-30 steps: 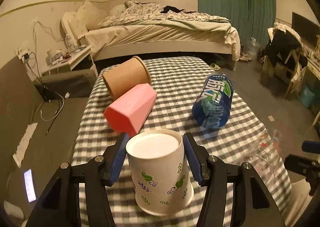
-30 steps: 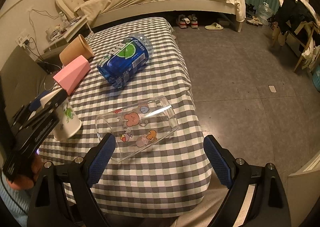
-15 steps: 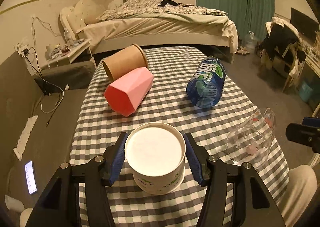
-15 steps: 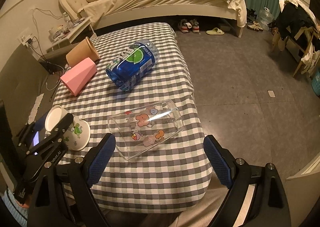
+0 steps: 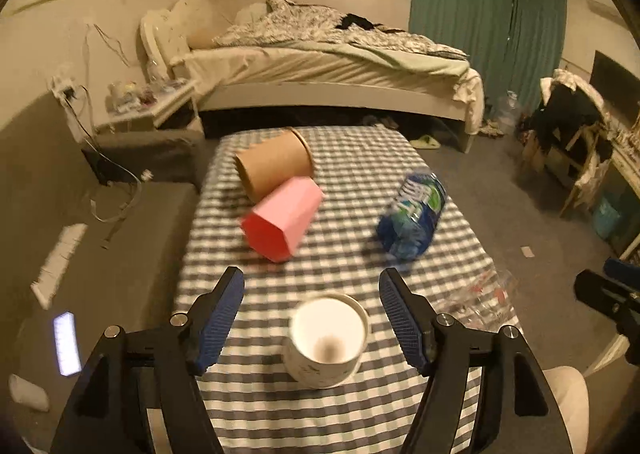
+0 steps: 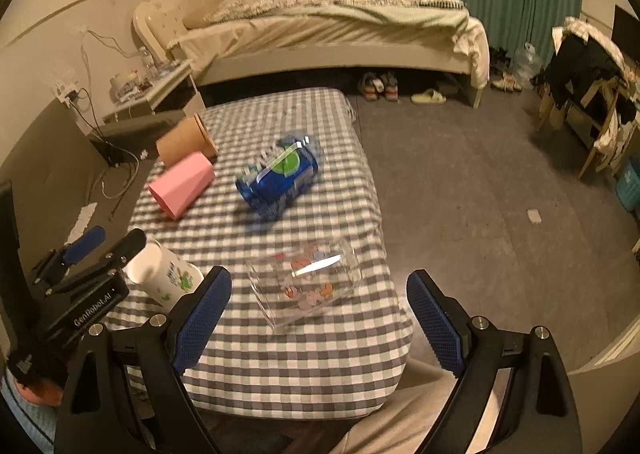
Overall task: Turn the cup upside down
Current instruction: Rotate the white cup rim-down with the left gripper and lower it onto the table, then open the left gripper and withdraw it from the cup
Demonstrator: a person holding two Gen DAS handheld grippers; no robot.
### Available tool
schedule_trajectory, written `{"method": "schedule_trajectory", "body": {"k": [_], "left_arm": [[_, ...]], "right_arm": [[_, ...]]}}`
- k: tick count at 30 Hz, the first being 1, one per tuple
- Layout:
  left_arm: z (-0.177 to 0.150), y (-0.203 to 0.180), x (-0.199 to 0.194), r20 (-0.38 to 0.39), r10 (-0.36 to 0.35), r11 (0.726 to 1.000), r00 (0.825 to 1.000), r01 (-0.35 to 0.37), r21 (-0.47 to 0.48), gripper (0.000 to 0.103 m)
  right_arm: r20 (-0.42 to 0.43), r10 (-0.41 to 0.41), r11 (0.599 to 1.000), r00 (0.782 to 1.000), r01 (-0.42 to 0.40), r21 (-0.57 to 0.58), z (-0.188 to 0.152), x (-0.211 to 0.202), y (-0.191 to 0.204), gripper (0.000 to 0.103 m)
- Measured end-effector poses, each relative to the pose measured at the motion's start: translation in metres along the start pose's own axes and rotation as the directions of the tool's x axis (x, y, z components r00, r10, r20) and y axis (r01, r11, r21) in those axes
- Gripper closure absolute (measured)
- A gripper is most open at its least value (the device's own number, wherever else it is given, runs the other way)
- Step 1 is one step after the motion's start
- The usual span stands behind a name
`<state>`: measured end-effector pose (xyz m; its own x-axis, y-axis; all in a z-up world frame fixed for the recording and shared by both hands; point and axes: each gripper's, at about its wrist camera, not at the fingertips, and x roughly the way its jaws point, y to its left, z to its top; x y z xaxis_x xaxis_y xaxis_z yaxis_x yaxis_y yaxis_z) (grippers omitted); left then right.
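A white paper cup with green leaf prints stands upside down on the checked tablecloth, its flat base facing up. My left gripper is open, its blue pads well clear of the cup on both sides and slightly above it. The cup also shows in the right wrist view, beside the left gripper. My right gripper is open and empty, held over a clear glass cup with cartoon prints that lies on its side.
A pink faceted cup, a brown paper cup and a blue bottle lie on their sides further back on the table. The clear glass lies at the table's right edge. A bed and bedside stand are behind.
My left gripper has opened and let go of the white cup, then pulled back and up. The cup stays upside down on the cloth. The right gripper has shifted slightly back.
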<state>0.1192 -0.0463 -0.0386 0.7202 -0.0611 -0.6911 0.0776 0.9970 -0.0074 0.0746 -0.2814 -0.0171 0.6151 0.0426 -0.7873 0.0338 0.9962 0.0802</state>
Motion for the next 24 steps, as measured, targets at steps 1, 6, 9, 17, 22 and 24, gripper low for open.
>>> {"method": "schedule_trajectory", "body": {"k": [1, 6, 9, 17, 22, 24], "left_arm": [[0.003, 0.001, -0.006, 0.005, 0.012, 1.0, 1.0, -0.012, 0.003, 0.03], [0.016, 0.014, -0.046, 0.045, 0.01, 1.0, 0.999, -0.01, -0.018, 0.03], [0.017, 0.024, -0.067, 0.07, -0.002, 0.999, 0.998, 0.004, -0.033, 0.03], [0.001, 0.039, -0.088, 0.074, -0.009, 1.0, 0.997, 0.011, -0.027, 0.031], [-0.016, 0.047, -0.075, 0.034, 0.006, 0.999, 0.999, -0.004, -0.036, 0.031], [-0.023, 0.047, -0.07, 0.017, 0.008, 0.999, 1.0, -0.007, -0.04, 0.031]], "right_arm": [[0.019, 0.0, 1.0, 1.0, 0.0, -0.009, 0.003, -0.007, 0.002, 0.013], [0.144, 0.027, 0.998, 0.989, -0.019, -0.055, 0.022, -0.047, 0.014, 0.013], [0.2, 0.038, 0.997, 0.979, -0.023, -0.076, 0.029, -0.065, 0.022, 0.013], [0.194, 0.083, 0.991, 0.977, -0.061, -0.119, 0.005, -0.067, 0.045, 0.013], [0.142, 0.089, 0.987, 0.986, -0.069, -0.144, -0.015, -0.044, 0.058, 0.013], [0.127, 0.087, 0.986, 0.988, -0.067, -0.15, -0.021, -0.036, 0.063, 0.013]]}}
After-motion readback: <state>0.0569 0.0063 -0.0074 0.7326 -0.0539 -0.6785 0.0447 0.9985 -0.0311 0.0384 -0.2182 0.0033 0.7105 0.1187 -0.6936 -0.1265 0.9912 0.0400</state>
